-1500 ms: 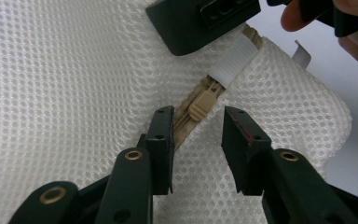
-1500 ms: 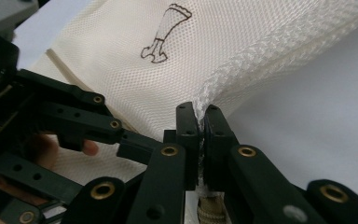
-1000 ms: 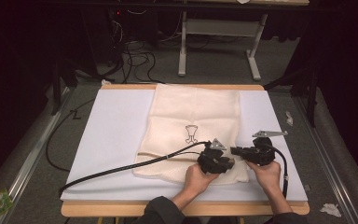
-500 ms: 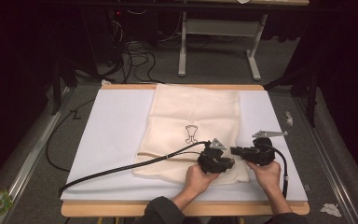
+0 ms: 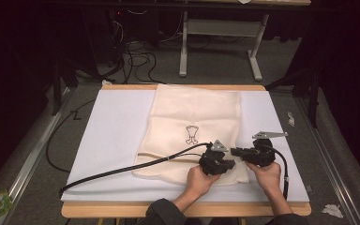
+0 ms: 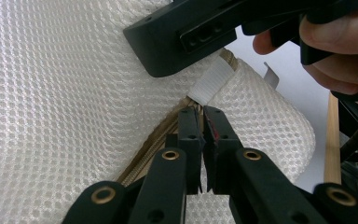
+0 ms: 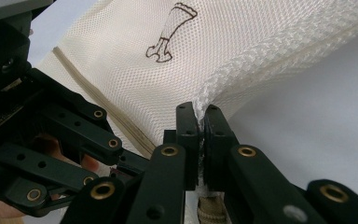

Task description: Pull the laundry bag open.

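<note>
Two hand-held grippers are meeting at the near right corner of a cream mesh laundry bag (image 5: 194,119), which is lying flat on the white-covered counter (image 5: 112,122) with a small dark printed figure (image 5: 192,134) at its middle.

The left hand-held gripper (image 5: 225,161) is sitting over the bag's near edge, pointing toward the right one. In the left gripper view its jaws have just been closing and are now standing nearly together at the end of the tan zipper (image 6: 154,149), right beside the white fabric tab (image 6: 212,81). They seem to be nipping something small at the zipper's end, perhaps the pull, but the piece is hidden between the pads.

The right hand-held gripper (image 5: 236,151) is hovering just past the bag's right edge, its tips facing the left one and almost touching it. In the right gripper view (image 7: 200,116) its jaws are clamping the bag's braided white corner seam (image 7: 242,65), with the mesh rising away from the pads.

A black cable (image 5: 122,168) is trailing from the left hand-held gripper across the counter.
</note>
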